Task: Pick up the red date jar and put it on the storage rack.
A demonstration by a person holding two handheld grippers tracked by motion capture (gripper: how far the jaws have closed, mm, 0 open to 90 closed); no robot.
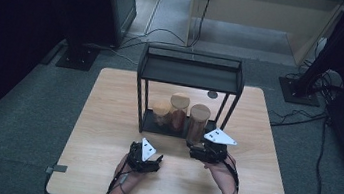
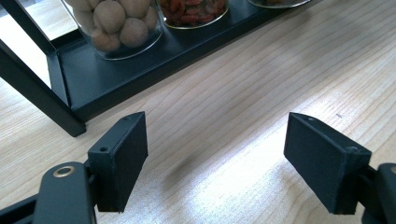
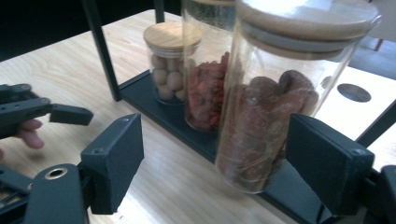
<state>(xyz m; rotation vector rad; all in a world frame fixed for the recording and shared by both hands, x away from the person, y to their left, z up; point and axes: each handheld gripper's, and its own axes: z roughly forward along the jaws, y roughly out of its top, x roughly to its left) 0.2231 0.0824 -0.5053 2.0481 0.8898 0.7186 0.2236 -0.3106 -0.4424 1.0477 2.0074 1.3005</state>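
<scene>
A black two-level rack [image 1: 191, 73] stands mid-table with three cork-lidded glass jars on its lower tray. The short jar [image 1: 162, 112] holds pale round balls [image 2: 116, 25]. The middle jar [image 1: 179, 109] holds red bits [image 3: 205, 91]. The tall right jar [image 1: 198, 121] holds brown pieces [image 3: 273, 116]. My right gripper [image 3: 219, 163] is open just in front of that tall jar, its jaws either side of the jar's lower part and not touching the glass. Over bare wood in front of the rack's left end, my left gripper [image 2: 215, 158] is open and holds nothing.
The rack's black posts [image 2: 28, 88] and tray edge [image 3: 154, 105] rise close ahead of both grippers. A round hole [image 3: 354, 92] sits in the tabletop behind the rack. Light wood [image 1: 106, 118] extends left and right of the rack. Cables and stands lie on the floor beyond.
</scene>
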